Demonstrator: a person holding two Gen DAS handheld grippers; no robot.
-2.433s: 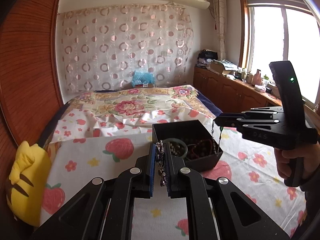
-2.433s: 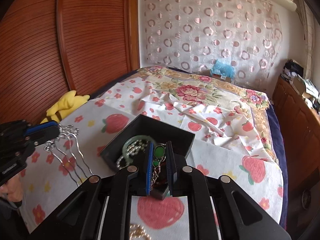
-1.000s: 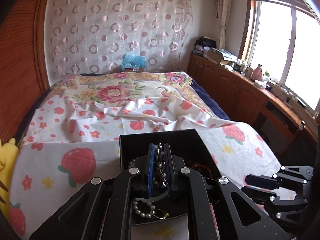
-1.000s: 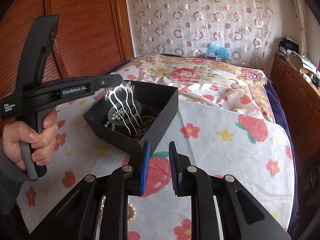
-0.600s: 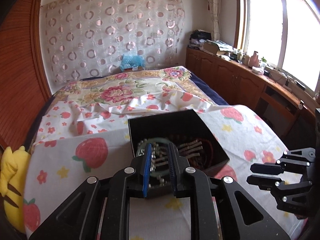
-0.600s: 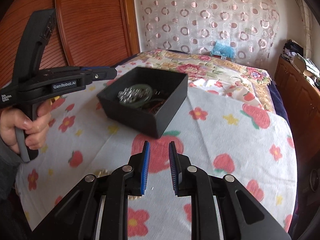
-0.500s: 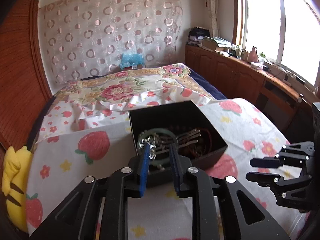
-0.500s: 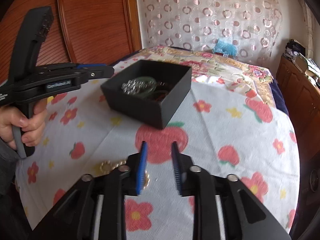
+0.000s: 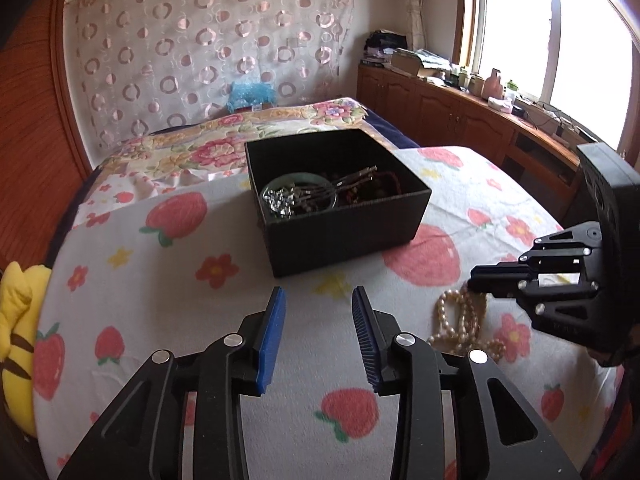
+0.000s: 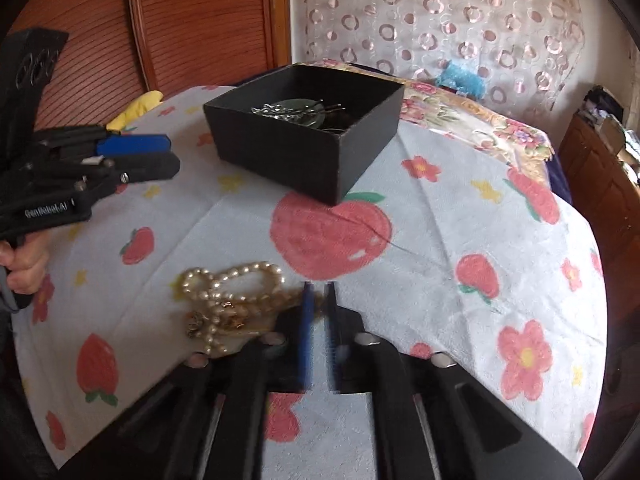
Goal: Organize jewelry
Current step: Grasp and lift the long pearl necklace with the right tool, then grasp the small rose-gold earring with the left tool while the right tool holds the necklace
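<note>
One pearl necklace (image 10: 224, 292), cream-white with small gold parts, lies in a loose heap on the strawberry-print cloth (image 10: 460, 240), in front of one black box (image 9: 344, 220). In the box I count one green bangle (image 9: 276, 188) and one silver hairpin (image 9: 320, 192) with several long prongs; dark beads there are unclear. The right gripper (image 10: 318, 292) is narrowly open at the necklace's edge, gripping nothing visible. The left gripper (image 9: 318, 300) is wide open and empty.
</note>
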